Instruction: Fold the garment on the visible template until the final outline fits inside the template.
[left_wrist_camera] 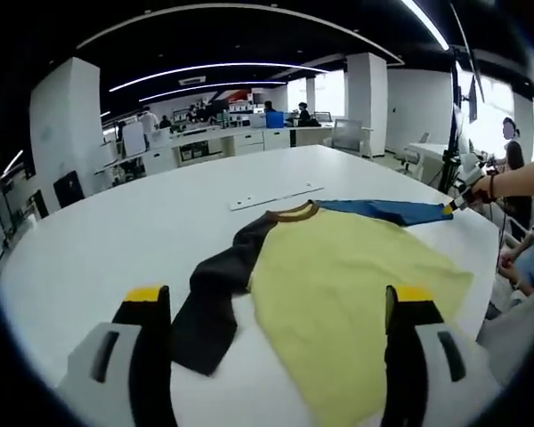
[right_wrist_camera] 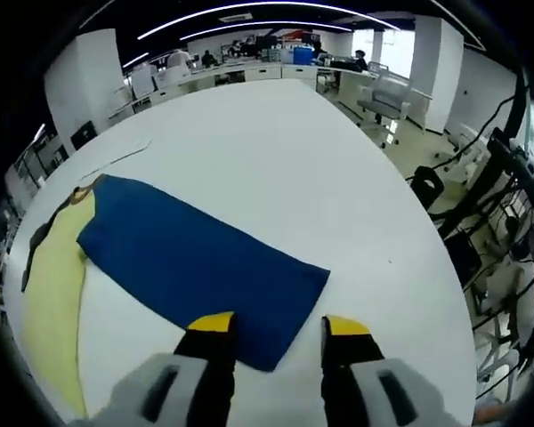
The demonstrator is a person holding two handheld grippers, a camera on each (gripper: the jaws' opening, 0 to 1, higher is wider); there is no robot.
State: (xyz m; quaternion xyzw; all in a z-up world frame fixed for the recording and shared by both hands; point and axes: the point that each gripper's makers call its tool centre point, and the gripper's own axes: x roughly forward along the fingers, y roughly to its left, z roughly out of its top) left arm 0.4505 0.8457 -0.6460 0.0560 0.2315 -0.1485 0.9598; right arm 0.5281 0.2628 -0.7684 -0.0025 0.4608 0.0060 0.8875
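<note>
One garment (left_wrist_camera: pixel 338 285) flat on white table (left_wrist_camera: pixel 116 240), three colours, two sleeves; left gripper (left_wrist_camera: pixel 280 307) wide above it, right gripper (right_wrist_camera: pixel 271 334) spread at blue sleeve (right_wrist_camera: pixel 196 267) cuff

Pale grey moulded bodies on the left hand-held gripper (left_wrist_camera: pixel 278 307) and right hand-held gripper (right_wrist_camera: pixel 278 331). Black jaws, each capped with a yellow tip. Dark slotted recesses in the grey housings beside the jaws.

Garment (left_wrist_camera: pixel 338 285): laid flat on table (left_wrist_camera: pixel 116 240).
Sleeves: one (left_wrist_camera: pixel 209 302) spread left of the body, the other (right_wrist_camera: pixel 196 267) spread right.
Strip (left_wrist_camera: pixel 276 197): laid on table, just behind garment collar.
Desks (left_wrist_camera: pixel 240 138): well behind table.
</note>
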